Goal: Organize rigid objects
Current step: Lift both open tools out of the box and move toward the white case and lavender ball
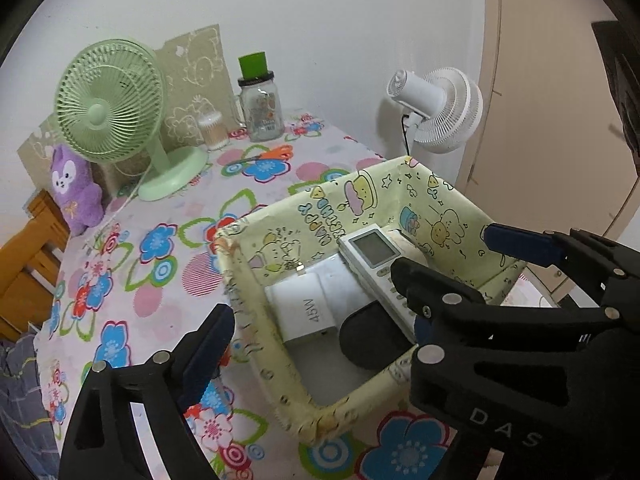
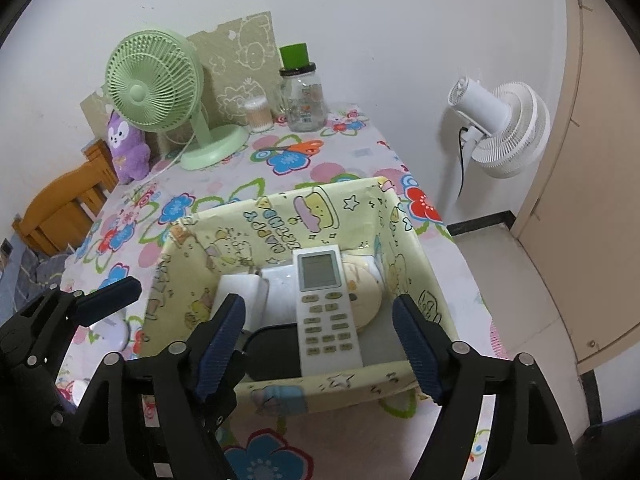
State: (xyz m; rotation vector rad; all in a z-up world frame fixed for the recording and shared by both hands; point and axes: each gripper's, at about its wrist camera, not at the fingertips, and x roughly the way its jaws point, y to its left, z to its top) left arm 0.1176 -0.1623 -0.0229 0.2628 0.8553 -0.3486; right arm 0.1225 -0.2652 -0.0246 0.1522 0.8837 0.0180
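Observation:
A yellow cartoon-print box (image 1: pixel 360 196) stands on the flowered tablecloth. Inside it lie a white remote (image 2: pixel 324 300), a white charger marked 45W (image 1: pixel 300 312), a black oval object (image 1: pixel 368 340) and a cream round item (image 2: pixel 362 292). My right gripper (image 2: pixel 320 344) is open and straddles the remote's lower end, with gaps between the pads and the remote. My left gripper (image 1: pixel 320 322) is open over the box's left side, above the charger, with nothing between its pads. Its right finger is mostly hidden behind the right gripper's left finger (image 1: pixel 436 288).
At the back of the table stand a green fan (image 2: pixel 154 88), a purple plush (image 2: pixel 126 148), a glass jar with a green lid (image 2: pixel 302 96), a tub of cotton swabs (image 2: pixel 258 114) and orange scissors (image 2: pixel 296 148). A white fan (image 2: pixel 504 128) hangs right, past the table's edge. A wooden chair (image 2: pixel 60 204) sits left.

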